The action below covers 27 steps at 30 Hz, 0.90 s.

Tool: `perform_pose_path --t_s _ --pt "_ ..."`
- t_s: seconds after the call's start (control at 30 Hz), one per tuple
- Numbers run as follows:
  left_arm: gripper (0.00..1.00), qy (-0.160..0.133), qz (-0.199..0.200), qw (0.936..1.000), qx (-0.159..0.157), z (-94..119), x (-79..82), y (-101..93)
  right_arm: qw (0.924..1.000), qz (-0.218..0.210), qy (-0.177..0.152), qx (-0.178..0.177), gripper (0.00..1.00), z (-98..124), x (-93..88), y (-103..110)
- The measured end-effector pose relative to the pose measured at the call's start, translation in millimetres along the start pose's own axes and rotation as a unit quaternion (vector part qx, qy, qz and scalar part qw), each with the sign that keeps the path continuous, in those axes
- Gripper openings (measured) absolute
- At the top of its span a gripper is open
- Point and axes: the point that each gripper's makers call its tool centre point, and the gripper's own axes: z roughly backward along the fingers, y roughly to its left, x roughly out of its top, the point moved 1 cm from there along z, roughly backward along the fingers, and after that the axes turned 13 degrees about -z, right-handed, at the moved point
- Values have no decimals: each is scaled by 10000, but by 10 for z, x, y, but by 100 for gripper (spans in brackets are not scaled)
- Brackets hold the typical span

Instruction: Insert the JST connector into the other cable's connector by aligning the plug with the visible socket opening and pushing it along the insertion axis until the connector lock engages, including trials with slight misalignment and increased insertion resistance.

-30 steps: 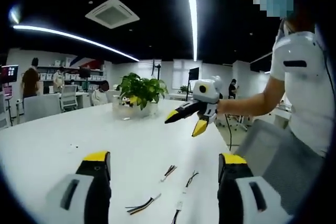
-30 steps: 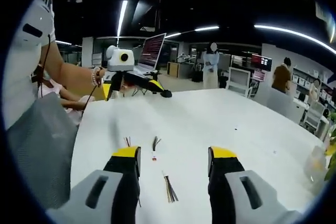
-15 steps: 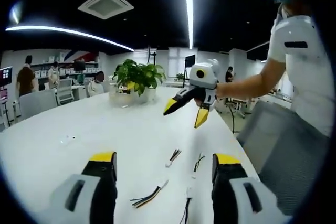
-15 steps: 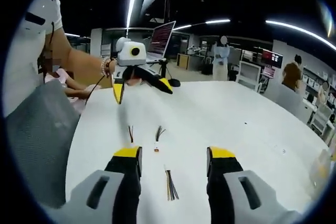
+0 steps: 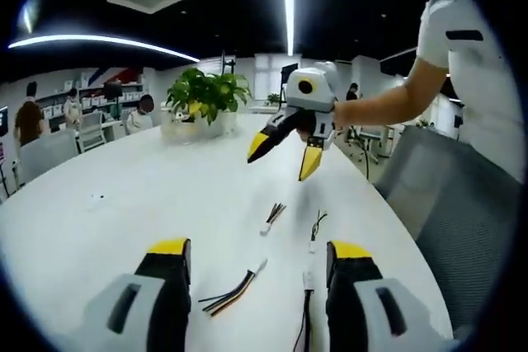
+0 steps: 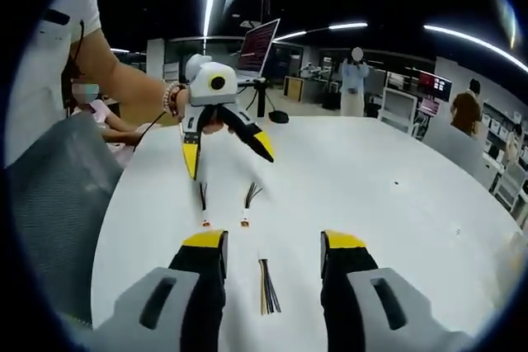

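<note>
Left gripper view: left gripper [image 5: 252, 263] and right gripper [image 5: 285, 151] gape wide, empty; cables [image 5: 233, 293] lie between and just ahead. Thin leads could slip during grasping.

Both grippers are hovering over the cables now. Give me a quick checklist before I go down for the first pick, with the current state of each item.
1. Left gripper open: ok, its jaws are spread wide above the table.
2. Right gripper open: ok, jaws spread, nothing between them.
3. Cables free to pick: ok, the cable with dark wires and the cable with fanned wires lie apart on the white table, neither held.
4. Connector ends visible: ok in the right gripper view, small plugs at the near ends; which is plug and which is socket: cannot tell.
5. Socket opening orientation: cannot tell, too small.
6. Loose multicoloured wire bundle near the pick area: not ok, it lies close to both cables.
</note>
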Motion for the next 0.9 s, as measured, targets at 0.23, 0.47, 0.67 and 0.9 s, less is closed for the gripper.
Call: perform_pose_path --t_s 0.23,0.47,0.67,0.9 --pt "60 179 40 9998 -79 -79 -156 -7 9999 -19 111 13 37 -72 -98 -3" --pt "53 260 100 9995 -114 -132 -248 0 9996 -28 253 84 35 -146 -183 11" --pt "46 288 159 9993 -152 -163 -303 -7 9992 -68 346 187 34 -227 -264 46" --pt "43 373 186 9990 -174 -176 -374 -32 9985 -110 479 245 28 -298 -358 49"
